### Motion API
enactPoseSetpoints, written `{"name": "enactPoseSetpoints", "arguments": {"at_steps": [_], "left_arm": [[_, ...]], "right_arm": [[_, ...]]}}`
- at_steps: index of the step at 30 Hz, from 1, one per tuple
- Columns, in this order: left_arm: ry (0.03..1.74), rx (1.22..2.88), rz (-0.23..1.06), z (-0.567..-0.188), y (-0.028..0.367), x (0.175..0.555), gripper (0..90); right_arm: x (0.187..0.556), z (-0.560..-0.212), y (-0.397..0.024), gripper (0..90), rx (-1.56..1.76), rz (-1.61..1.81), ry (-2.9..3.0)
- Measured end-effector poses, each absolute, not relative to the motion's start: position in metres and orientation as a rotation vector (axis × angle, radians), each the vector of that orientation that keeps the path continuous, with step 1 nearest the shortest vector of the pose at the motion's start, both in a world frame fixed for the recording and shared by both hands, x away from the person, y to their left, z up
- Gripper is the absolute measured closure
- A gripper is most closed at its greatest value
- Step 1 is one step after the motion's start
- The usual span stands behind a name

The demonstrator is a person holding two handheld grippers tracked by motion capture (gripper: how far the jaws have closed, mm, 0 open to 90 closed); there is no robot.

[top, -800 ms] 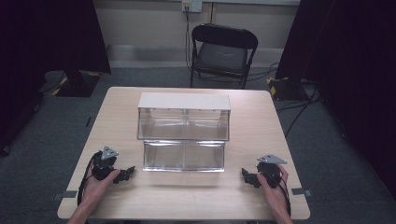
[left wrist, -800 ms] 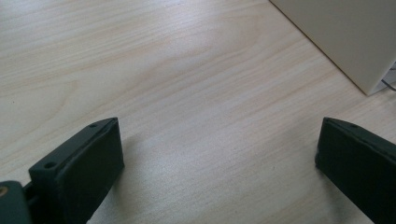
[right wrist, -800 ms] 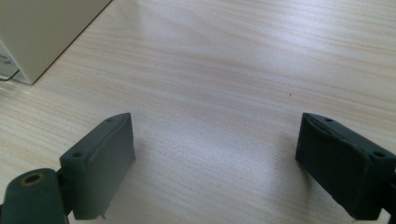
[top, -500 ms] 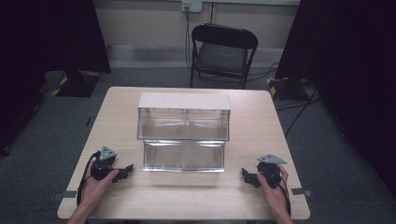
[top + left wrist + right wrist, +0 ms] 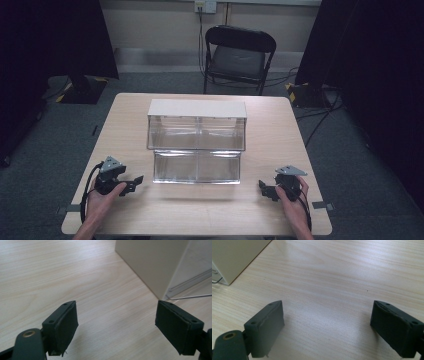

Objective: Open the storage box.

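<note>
Bare table (image 5: 270, 135) wide on both sides of the clear 2-tier box (image 5: 196, 140), open strip along the near edge, box corner (image 5: 150, 267) close ahead of the left gripper (image 5: 131, 184), nothing between either gripper's spread jaws

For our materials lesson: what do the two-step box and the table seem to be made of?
Box: walls look like clear, glossy plastic or perhaps glass, since the table shows through; its top and sides look matt, opaque cream board. Table: pale wood or wood-look laminate, with straight grain lines and a soft sheen.
</note>
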State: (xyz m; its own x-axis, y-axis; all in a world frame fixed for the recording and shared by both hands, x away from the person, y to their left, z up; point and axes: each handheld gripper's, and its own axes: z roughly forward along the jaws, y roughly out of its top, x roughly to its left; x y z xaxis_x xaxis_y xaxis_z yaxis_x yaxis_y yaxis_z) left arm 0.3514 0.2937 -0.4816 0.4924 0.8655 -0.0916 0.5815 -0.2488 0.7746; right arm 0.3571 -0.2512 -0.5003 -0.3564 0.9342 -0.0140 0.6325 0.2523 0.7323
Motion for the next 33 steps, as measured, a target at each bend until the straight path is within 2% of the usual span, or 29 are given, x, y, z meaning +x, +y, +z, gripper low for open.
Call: {"name": "enactPoseSetpoints", "arguments": {"at_steps": [13,20,27,33], "left_arm": [[1.075,1.933,0.436,-0.469,0.277,0.337,19.6],[1.026,1.922,0.410,-0.466,0.271,0.333,17.3],[0.964,1.962,0.358,-0.467,0.261,0.330,16.6],[0.937,1.975,0.376,-0.468,0.253,0.330,16.7]], "right_arm": [[0.359,-0.500,-0.251,9.2,1.424,0.891,2.085],[0.359,-0.500,-0.251,9.2,1.424,0.891,2.085],[0.359,-0.500,-0.251,9.2,1.424,0.892,2.085],[0.359,-0.500,-0.251,9.2,1.424,0.891,2.084]]}}
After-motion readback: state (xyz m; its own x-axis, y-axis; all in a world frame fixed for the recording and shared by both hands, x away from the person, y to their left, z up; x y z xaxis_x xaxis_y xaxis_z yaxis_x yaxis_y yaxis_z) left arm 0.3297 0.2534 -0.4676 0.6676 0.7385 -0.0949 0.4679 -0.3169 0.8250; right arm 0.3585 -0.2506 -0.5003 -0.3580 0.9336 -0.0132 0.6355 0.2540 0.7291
